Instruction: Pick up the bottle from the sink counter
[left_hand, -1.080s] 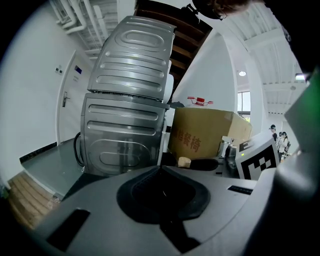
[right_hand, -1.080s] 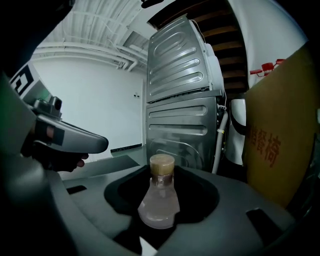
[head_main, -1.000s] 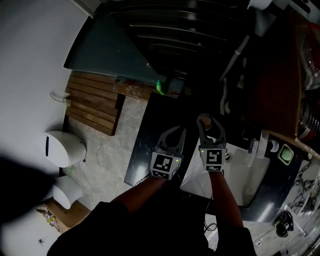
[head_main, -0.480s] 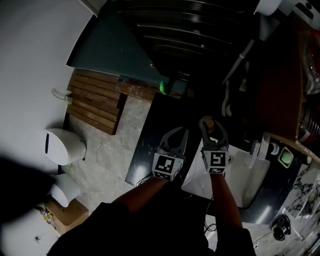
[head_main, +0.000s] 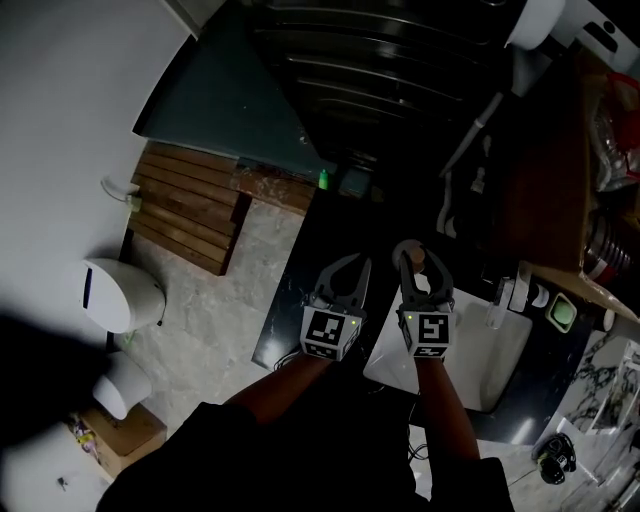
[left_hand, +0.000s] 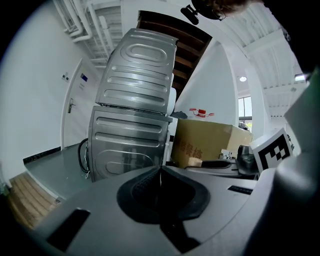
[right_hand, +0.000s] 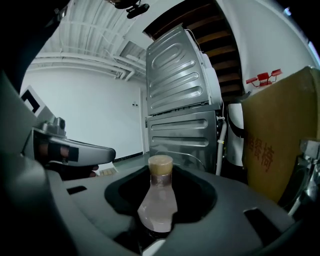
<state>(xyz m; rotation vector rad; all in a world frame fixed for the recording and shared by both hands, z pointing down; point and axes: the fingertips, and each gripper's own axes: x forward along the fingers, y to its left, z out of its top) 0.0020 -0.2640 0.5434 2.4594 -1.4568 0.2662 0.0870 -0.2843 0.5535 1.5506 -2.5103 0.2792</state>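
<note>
A small pale bottle (right_hand: 158, 200) with a tan cap stands up between the jaws of my right gripper (right_hand: 159, 212), which is shut on it. In the head view the right gripper (head_main: 420, 268) holds the bottle (head_main: 416, 258) above the dark counter (head_main: 290, 300), beside the white sink (head_main: 505, 350). My left gripper (head_main: 343, 275) hovers just left of it. In the left gripper view the left gripper (left_hand: 161, 192) has its pads pressed together with nothing between them.
A stacked pair of grey metal machines (right_hand: 182, 115) stands ahead, with a brown cardboard box (right_hand: 280, 135) to the right. On the floor lie a wooden slat mat (head_main: 190, 205) and a white bin (head_main: 120, 295). A tap (head_main: 498, 300) stands at the sink.
Both grippers have drifted slightly in the head view as the camera shifted; the right one keeps its hold on the bottle.
</note>
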